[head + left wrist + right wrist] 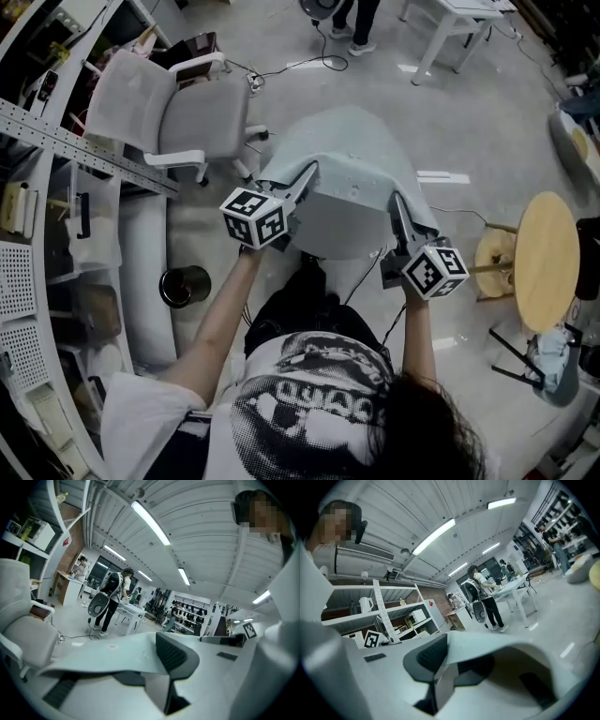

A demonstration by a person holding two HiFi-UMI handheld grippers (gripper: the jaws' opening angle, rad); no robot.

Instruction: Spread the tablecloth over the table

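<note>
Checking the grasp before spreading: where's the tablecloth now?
Head view, centre: tablecloth held up by the left tongs and right tongs along its near edge, office chair at its left.

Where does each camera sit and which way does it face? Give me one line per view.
Head view: on the person's head, facing steeply down at the tablecloth held between left gripper and right gripper; forearms, shirt and hair show.
Left gripper view: on the left gripper, facing along its jaws, shut on the tablecloth; the person's head shows.
Right gripper view: on the right gripper, likewise; head shows.
Shared: tablecloth in all; both gripper views see one white desk.
</note>
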